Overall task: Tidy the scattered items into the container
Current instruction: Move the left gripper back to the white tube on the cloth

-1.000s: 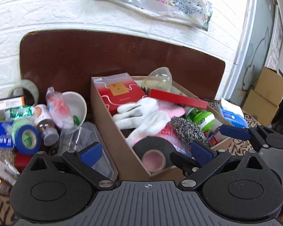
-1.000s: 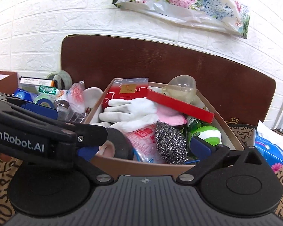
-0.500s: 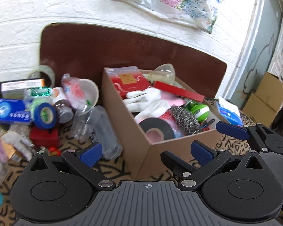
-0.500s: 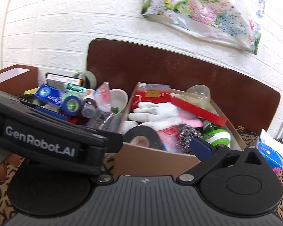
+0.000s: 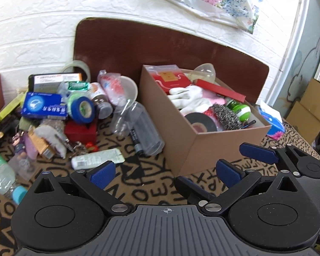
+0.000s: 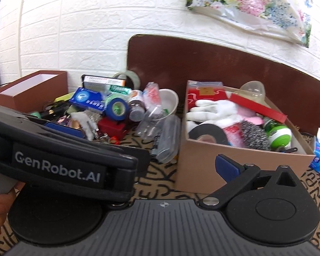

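A brown cardboard box [image 5: 194, 145] [image 6: 224, 160] stands on the patterned table and holds white gloves [image 5: 189, 98], a black tape roll [image 5: 199, 121], a steel scourer [image 5: 226, 117], a red booklet and more. Left of it lies a heap of loose items: blue tape roll [image 5: 83, 108] [image 6: 116, 108], blue carton [image 5: 42, 106], clear plastic bottle [image 5: 145, 130], white bowl [image 5: 129, 87], white packet [image 5: 98, 159]. My left gripper [image 5: 164, 170] is open and empty, in front of the box's near corner. My right gripper [image 6: 160, 162] is open and empty; the left gripper's body hides its left finger.
A dark brown headboard [image 5: 170, 49] and white brick wall stand behind. A small brown open box [image 6: 32, 87] sits far left. A blue tissue pack [image 5: 271, 121] lies right of the box. A water bottle [image 5: 0, 170] lies at the left edge.
Both grippers have pulled back from the box and risen; the box and the heap now look smaller and farther. The black tape roll stays in the box.
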Available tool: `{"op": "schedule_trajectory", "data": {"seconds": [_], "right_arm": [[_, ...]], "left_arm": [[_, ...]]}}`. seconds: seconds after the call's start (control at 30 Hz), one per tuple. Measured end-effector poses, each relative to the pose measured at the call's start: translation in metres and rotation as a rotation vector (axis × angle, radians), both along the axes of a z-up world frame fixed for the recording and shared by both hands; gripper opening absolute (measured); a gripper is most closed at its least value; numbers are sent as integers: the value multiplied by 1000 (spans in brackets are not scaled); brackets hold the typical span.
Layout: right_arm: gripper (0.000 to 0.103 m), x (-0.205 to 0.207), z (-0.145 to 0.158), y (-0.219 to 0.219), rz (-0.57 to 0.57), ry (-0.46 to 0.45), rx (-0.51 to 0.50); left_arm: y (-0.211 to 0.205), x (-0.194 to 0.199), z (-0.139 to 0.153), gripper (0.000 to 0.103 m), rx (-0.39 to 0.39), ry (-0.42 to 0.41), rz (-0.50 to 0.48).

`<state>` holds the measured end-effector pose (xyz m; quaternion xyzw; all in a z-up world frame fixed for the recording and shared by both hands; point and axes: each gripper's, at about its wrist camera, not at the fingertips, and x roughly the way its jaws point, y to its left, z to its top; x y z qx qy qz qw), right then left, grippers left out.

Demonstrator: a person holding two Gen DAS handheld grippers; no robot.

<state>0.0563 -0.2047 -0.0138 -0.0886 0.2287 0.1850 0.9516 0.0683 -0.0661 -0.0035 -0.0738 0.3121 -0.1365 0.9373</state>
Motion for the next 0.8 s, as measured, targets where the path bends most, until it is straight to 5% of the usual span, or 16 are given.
{"op": "schedule_trajectory", "data": {"seconds": [0.47, 0.8], "right_arm": [[102, 15, -42, 38, 127, 117, -3], [100, 49, -66, 63, 202, 129, -46]], "left_arm": [[75, 9, -54, 103, -80, 107, 136], [102, 51, -78, 85, -154, 199, 206]]}}
